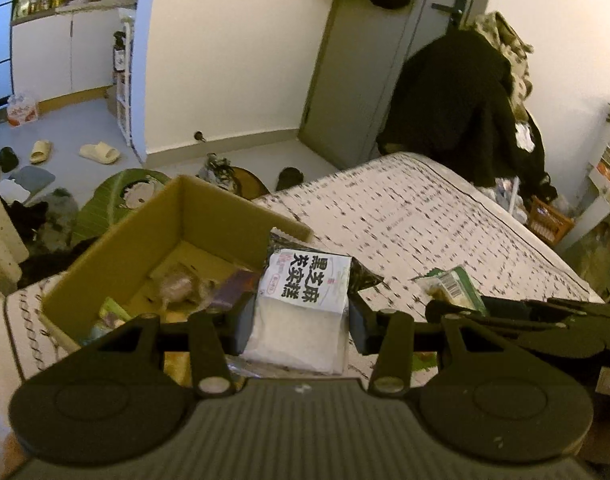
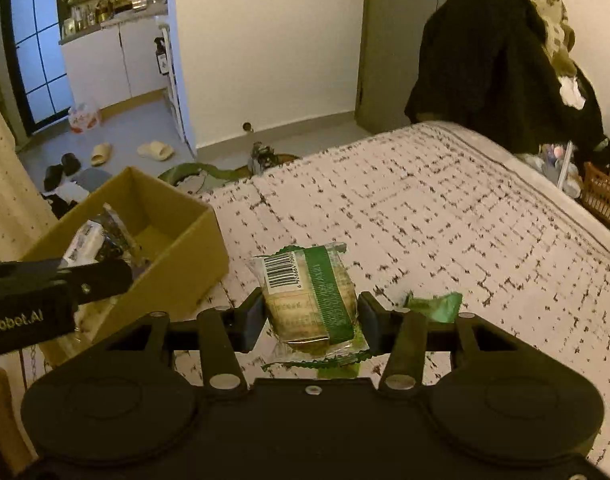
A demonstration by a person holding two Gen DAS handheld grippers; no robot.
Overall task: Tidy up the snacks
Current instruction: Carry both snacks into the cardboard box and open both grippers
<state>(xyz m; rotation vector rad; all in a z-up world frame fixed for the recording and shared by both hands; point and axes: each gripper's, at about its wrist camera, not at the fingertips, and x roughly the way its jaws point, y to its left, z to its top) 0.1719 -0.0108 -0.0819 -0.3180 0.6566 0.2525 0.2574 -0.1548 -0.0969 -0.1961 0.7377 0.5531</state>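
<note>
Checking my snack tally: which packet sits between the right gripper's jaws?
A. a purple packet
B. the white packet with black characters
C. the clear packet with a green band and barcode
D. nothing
C: the right gripper has its jaws closed on the green-banded packet, lifted above the bedspread.

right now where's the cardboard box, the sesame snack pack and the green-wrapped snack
cardboard box (image 1: 209, 204), left wrist view, on its inner back wall
sesame snack pack (image 1: 305, 280), left wrist view, on its white label
green-wrapped snack (image 2: 311, 300), right wrist view, on the middle of its wrapper
</note>
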